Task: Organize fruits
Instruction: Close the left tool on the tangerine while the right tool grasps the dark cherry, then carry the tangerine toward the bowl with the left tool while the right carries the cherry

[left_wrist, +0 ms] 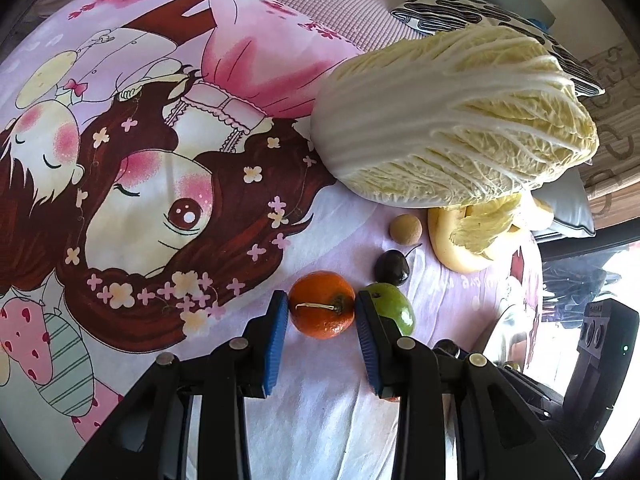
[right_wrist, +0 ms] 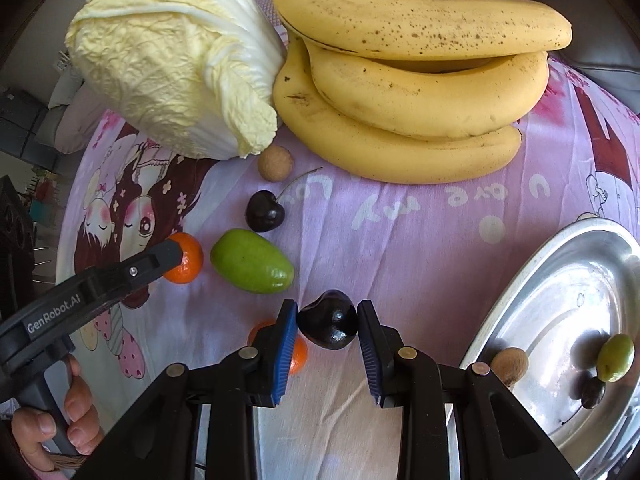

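Note:
My left gripper (left_wrist: 322, 304) is shut on a small orange mandarin (left_wrist: 322, 306) just above the printed sheet; the right wrist view shows that gripper's finger (right_wrist: 170, 256) against the mandarin (right_wrist: 188, 260). My right gripper (right_wrist: 327, 316) is shut on a dark cherry (right_wrist: 328, 326). A green oval fruit (right_wrist: 252, 262), a second cherry (right_wrist: 265, 211) with its stem, and a tan longan (right_wrist: 274, 163) lie in a row on the sheet. Another mandarin (right_wrist: 299, 356) is partly hidden behind my right gripper's left finger. A metal plate (right_wrist: 540, 300) at the right holds a longan (right_wrist: 510, 364), a green fruit (right_wrist: 616, 356) and a dark cherry (right_wrist: 593, 394).
A large napa cabbage (right_wrist: 176, 60) and a bunch of bananas (right_wrist: 400, 80) lie at the far side of the sheet. A person's hand (right_wrist: 60, 412) grips the left gripper's handle at the lower left. A patterned cushion (left_wrist: 460, 8) sits behind the cabbage.

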{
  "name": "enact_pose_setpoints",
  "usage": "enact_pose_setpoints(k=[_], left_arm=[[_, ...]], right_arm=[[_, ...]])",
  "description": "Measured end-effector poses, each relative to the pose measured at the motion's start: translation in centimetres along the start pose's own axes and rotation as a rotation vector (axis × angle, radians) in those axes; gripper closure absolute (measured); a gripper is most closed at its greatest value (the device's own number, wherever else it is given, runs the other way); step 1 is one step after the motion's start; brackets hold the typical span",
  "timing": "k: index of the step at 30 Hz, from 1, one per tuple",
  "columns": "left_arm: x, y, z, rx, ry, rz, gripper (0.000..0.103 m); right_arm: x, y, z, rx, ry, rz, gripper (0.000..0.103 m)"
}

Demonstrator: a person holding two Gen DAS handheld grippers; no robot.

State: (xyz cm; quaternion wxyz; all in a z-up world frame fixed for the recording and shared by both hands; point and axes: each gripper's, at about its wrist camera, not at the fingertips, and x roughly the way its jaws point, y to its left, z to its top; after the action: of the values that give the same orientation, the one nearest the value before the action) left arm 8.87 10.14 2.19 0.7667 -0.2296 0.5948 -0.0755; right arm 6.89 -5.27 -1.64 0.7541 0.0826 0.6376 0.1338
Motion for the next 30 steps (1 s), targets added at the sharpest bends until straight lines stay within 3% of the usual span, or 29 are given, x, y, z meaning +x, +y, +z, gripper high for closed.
enact_pose_setpoints(k=[9,18,30], left_arm=[[-1.8,-0.9,-0.3,0.036,-0.025,-0.003,0.068],[-2.4,-2.6,-0.8,0.095,-0.025,-0.005,0.068],[-1.2,-7.4,-3.2,0.223,0.031,-0.032,0.068]], right_arm=[[-2.1,-3.4,-1.8,0.027,-0.007,0.000,0.070],[-4.7,-8.5,-1.5,0.082,-0.036,-0.030,0.070],[-8.9,-16.5,-3.1,0.165,-0.058,-0.073,0.070]])
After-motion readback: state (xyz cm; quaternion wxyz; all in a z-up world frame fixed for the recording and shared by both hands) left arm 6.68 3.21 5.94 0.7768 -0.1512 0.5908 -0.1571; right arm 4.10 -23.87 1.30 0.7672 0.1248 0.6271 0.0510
